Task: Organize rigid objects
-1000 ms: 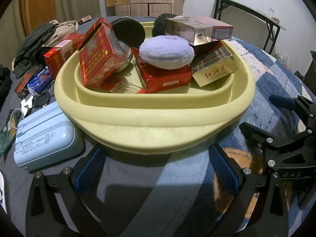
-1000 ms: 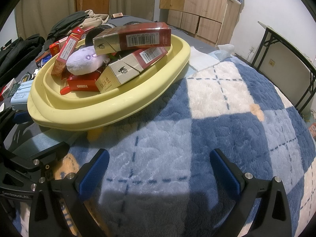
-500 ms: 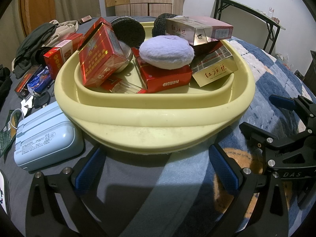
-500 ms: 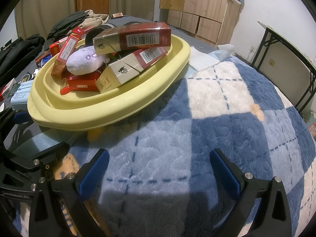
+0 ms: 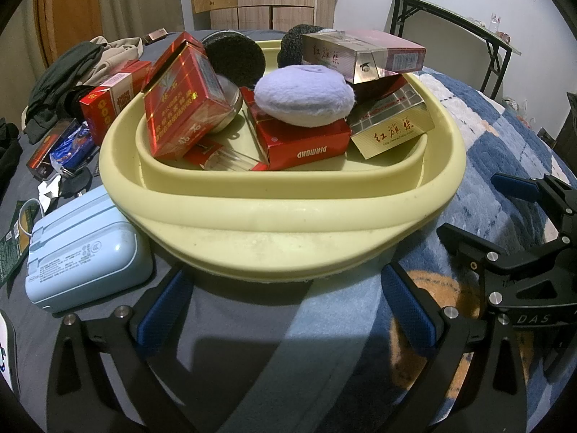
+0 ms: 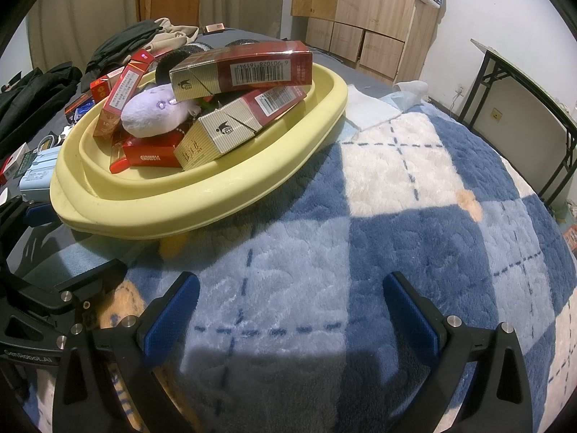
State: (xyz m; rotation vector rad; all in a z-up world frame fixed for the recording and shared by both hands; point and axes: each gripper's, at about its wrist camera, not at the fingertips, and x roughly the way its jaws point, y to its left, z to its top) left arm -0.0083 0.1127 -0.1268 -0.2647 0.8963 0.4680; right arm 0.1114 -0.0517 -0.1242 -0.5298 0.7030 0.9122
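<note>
Left wrist view: the left gripper (image 5: 286,305) sits spread wide with nothing between its ribbed blue pads, just short of the smooth yellow basin (image 5: 281,216). Heaped inside are glossy red cartons (image 5: 187,104) and a fuzzy lilac puff (image 5: 304,95); what lies beneath them is hidden. A pale blue ridged case (image 5: 86,249) lies just beside the basin, touching its rim.

Right wrist view: the right gripper (image 6: 290,312) is also spread and empty, over the plush blue-and-white checked blanket (image 6: 414,216). The basin (image 6: 202,205) lies to its left, its far side masked by 2 stacked gold-and-red boxes (image 6: 241,72).
</note>
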